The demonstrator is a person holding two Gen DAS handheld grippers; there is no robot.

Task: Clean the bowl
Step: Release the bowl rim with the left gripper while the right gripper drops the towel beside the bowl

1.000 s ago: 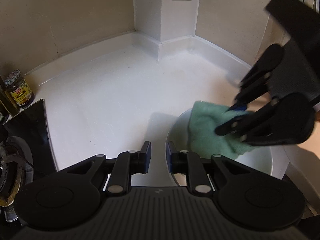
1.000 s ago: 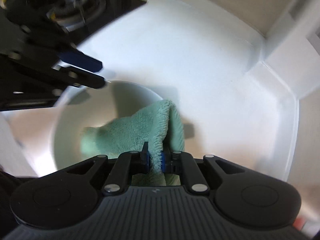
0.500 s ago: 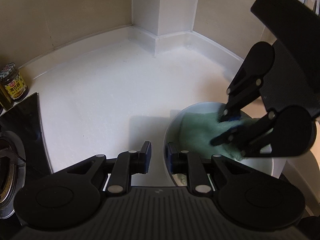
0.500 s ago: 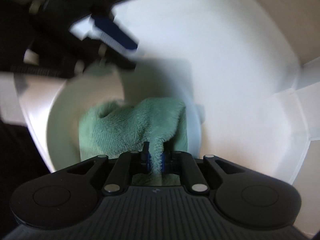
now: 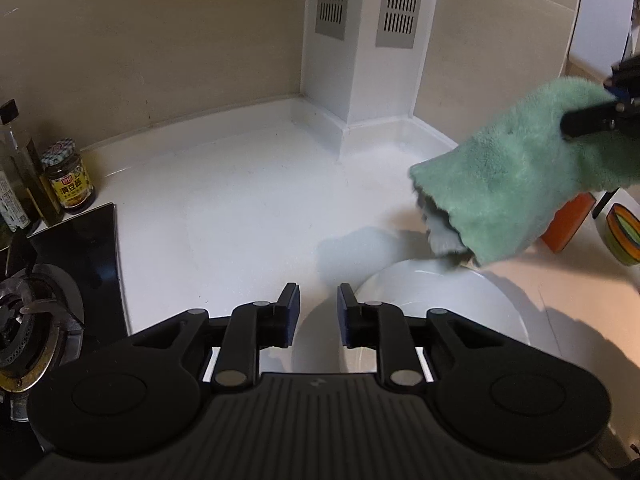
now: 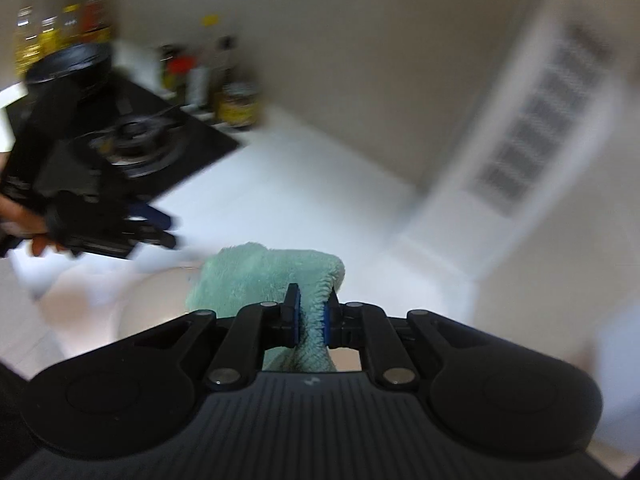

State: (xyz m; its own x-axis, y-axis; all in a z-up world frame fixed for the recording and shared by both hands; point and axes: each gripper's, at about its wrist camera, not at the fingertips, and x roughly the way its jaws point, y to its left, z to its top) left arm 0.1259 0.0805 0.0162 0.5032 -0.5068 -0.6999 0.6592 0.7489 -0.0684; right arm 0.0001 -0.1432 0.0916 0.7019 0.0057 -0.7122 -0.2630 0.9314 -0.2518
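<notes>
A: From the left wrist camera, what do you see?

B: The left gripper [image 5: 317, 312] sits at the near edge of the white counter [image 5: 240, 208], with the rim of the white bowl [image 5: 440, 292] between its fingers. They stand close together, but whether they actually press on the rim I cannot tell. The bowl rests on the counter towards the near right part. A green cloth [image 5: 516, 172] hangs in the air above the bowl's far side, off the bowl, and the right gripper [image 5: 612, 100] holds it from the right edge of the view.

A: Anything else on the counter?

B: A jar [image 5: 69, 178] and a bottle [image 5: 24, 168] stand by the wall at the far left, next to the black stove [image 5: 60, 288]. An orange box [image 5: 568, 220] and a striped cup [image 5: 624, 236] are at the right edge.

A: And the right wrist camera?

B: It is blurred. The right gripper's fingers are clenched on a fold of the cloth. The bowl shows pale below and left of the cloth. The left gripper, with a person's hand [image 6: 28, 232] behind it, is at the left, and bottles [image 6: 208, 76] line the wall past the stove.
</notes>
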